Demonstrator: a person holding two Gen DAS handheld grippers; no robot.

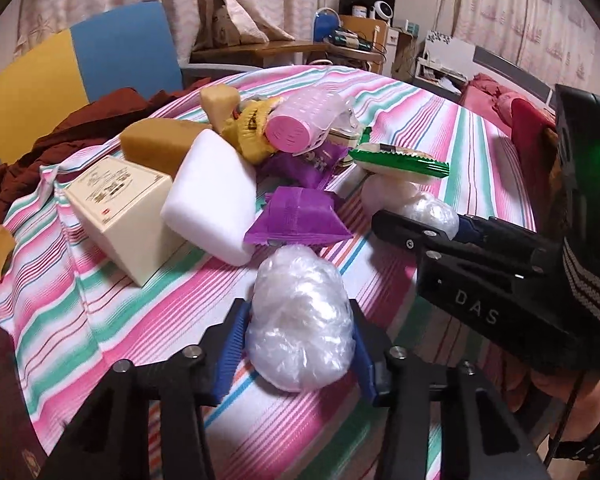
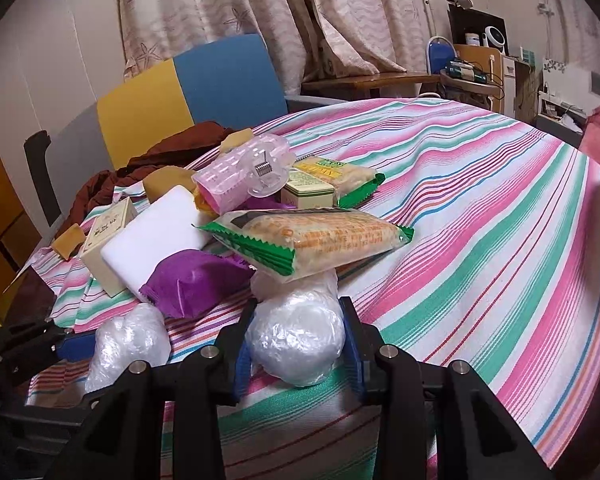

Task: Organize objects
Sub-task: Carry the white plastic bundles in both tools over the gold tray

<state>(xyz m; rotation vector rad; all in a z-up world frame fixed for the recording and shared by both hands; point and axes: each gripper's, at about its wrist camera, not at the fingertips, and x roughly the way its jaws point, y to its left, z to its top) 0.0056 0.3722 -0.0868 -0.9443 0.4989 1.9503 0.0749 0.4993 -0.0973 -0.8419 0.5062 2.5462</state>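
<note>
My left gripper [image 1: 298, 344] is shut on a crumpled clear plastic bundle [image 1: 300, 320] low over the striped cloth; the same bundle shows in the right wrist view [image 2: 128, 344]. My right gripper [image 2: 296, 340] is shut on a second plastic bundle [image 2: 296, 340], seen in the left wrist view [image 1: 432, 210] beside the right gripper [image 1: 420, 224]. A green-edged cracker pack [image 2: 312, 236] rests on top of that bundle. Behind lie a purple packet [image 1: 296, 220], a white foam block [image 1: 212, 204], a cream box [image 1: 120, 208] and a pink hair roller [image 1: 300, 124].
The striped tablecloth [image 2: 480, 220] covers the table. Brown sponges [image 1: 160, 140], a yellow bag [image 1: 252, 128], a second cracker pack [image 2: 340, 176] and a small tin [image 2: 308, 196] sit in the pile. A blue and yellow chair [image 2: 180, 100] with brown cloth stands behind.
</note>
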